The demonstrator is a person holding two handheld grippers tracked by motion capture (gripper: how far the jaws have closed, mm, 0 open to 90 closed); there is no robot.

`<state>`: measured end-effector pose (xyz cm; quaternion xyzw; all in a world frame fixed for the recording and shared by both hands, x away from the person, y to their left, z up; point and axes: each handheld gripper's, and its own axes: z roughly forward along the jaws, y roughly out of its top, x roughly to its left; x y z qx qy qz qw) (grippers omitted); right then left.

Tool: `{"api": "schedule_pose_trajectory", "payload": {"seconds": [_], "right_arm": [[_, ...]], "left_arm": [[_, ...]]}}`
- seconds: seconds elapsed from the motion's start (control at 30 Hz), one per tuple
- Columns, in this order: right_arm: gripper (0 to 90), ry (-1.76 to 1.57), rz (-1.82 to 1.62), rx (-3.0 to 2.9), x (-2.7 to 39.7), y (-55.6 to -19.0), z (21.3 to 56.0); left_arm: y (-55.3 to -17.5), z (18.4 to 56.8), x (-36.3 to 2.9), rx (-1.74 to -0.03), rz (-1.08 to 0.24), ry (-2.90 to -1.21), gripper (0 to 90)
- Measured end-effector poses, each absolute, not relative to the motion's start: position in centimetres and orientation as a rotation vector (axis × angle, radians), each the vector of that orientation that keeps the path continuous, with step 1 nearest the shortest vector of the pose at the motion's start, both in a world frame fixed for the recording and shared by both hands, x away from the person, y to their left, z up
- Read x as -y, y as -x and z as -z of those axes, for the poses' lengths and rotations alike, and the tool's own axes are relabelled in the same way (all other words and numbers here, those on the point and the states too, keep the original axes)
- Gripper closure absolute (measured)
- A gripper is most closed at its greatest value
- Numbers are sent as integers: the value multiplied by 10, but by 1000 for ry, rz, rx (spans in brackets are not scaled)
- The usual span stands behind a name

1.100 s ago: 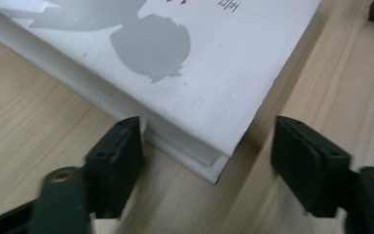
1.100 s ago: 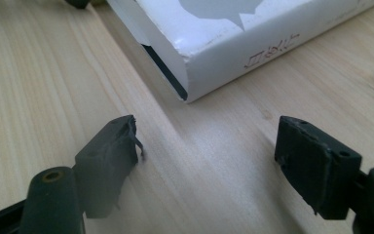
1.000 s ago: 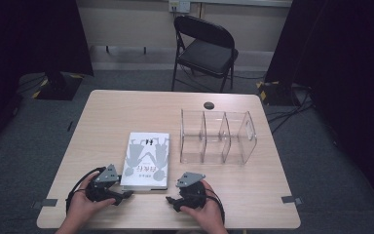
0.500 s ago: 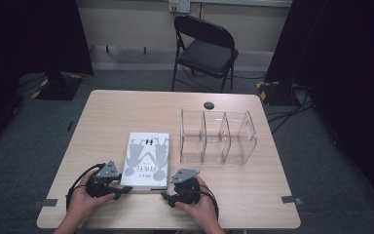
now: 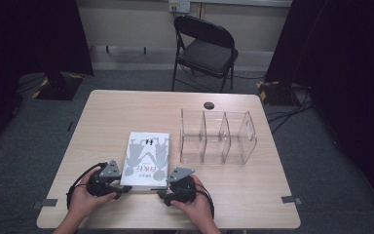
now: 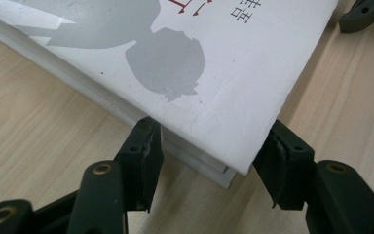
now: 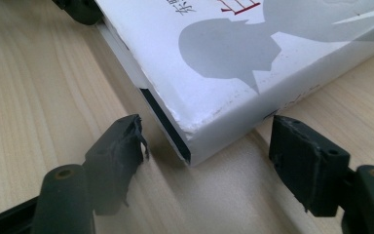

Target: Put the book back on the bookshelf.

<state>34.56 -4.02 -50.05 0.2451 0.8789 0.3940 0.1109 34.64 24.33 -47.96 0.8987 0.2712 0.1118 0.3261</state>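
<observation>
A white book [image 5: 146,158] with grey figures on its cover lies flat on the wooden table [image 5: 126,112]. My left gripper [image 5: 121,187] is at the book's near left corner. In the left gripper view the book's [image 6: 214,73] corner sits between the left gripper's [image 6: 213,130] jaws, which have just been closing, and both pads touch its edges. My right gripper [image 5: 163,195] is at the near right corner. It [image 7: 204,127] stands open around that corner of the book [image 7: 233,53], with a gap on each side, its jaws just a little wider.
A clear acrylic organiser [image 5: 218,136] with three compartments stands right of the book. A small black disc [image 5: 209,105] lies behind it. A black folding chair [image 5: 207,48] stands beyond the table. Bare wood lies to the left and along the front edge.
My right gripper has slid left up to the book's near right corner. The left gripper has stayed at the near left corner and edged closer to it.
</observation>
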Motion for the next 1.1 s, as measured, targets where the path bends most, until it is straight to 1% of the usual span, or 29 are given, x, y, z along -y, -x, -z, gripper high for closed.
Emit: {"api": "schedule_pose_trajectory", "payload": {"seconds": [0.13,0.27,0.37,0.5,0.63,1.1], "right_arm": [[200,-722,-1141,-2588,36,-346,501],[184,-723,-1139,-2587,35,-346,501],[140,-741,-1116,-2597,32,-346,501],[116,-762,-1107,-2589,29,-347,501],[112,-770,-1085,-2594,27,-347,500],[113,-754,-1095,-2561,28,-346,495]], "left_arm": [[-346,471,-244,-709,-316,-2322,461],[-345,466,-243,-708,-332,-2312,467],[-345,464,-243,-713,-331,-2301,470],[-345,462,-243,-704,-336,-2302,475],[-345,457,-242,-702,-353,-2287,478],[-347,453,-242,-702,-340,-2284,488]]}}
